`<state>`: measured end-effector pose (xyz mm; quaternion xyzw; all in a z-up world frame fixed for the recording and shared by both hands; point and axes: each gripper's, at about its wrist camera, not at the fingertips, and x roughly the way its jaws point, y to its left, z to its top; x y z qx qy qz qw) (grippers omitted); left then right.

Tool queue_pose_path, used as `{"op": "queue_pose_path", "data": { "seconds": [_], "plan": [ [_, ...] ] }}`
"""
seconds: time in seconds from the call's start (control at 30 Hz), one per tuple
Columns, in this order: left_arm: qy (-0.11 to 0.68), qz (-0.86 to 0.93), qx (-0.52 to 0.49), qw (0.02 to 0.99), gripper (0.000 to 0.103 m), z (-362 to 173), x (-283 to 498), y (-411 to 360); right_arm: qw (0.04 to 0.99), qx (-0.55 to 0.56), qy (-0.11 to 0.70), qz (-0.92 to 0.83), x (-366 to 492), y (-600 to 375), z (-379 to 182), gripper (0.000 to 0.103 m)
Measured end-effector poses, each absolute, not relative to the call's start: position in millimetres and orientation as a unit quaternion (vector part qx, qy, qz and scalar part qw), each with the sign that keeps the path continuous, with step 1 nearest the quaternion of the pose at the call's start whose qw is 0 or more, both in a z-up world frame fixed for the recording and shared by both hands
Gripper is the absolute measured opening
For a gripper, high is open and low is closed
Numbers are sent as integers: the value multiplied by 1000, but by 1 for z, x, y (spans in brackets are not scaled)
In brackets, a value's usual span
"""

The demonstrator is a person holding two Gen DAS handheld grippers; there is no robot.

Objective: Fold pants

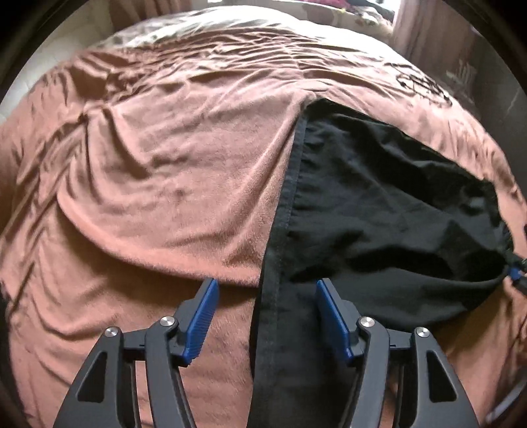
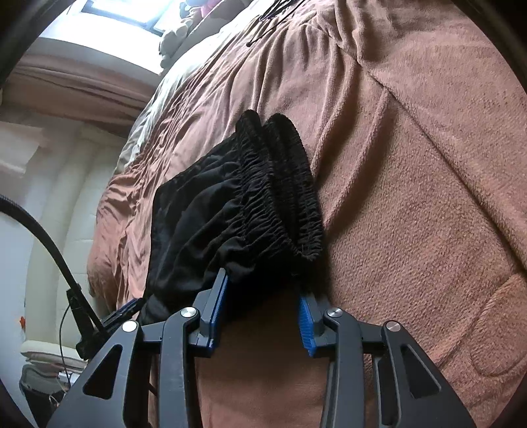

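Observation:
Black pants [image 1: 378, 204] lie folded on a brown fleece blanket [image 1: 164, 171]. In the left wrist view a stitched hem edge [image 1: 280, 263] runs down between the fingers of my left gripper [image 1: 266, 289], which is open just above it. In the right wrist view the elastic waistband [image 2: 283, 187] lies bunched on the blanket in front of my right gripper [image 2: 263, 286]. Its jaws are apart, with black cloth between the blue pads [image 2: 219, 306]. The right gripper's tip also shows at the far right of the left wrist view [image 1: 517, 273], at the pants' corner.
The blanket covers a bed with many wrinkles. A black cord [image 1: 425, 85] lies on the blanket at the far right. A window [image 2: 131, 13] and stuffed toys [image 2: 178, 33] are beyond the bed. A black cable [image 2: 42, 237] hangs at the left.

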<state>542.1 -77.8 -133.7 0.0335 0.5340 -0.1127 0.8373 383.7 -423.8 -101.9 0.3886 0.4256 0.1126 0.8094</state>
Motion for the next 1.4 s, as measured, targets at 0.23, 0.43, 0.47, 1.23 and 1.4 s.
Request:
{"op": "queue_pose_path", "data": {
  "seconds": [0.23,0.43,0.47,1.23,1.4],
  "plan": [
    [571,-128,-37,810,62,-153,550,-62,809,387,425,122,387,-422,-104,35],
    [563,-149,-62,810,54,-159,554,-61,800,400,428,129,390,-424,-113,35],
    [561,-152,-65,811,53,-160,555,-62,799,400,430,130,392,-424,-114,35],
    [539,-189,-71,818,7,-155,553,-65,839,370,383,115,398,-403,-105,20],
    [534,-188,-76,821,5,-138,544,-62,845,364,373,116,392,-395,-98,19]
  ]
}}
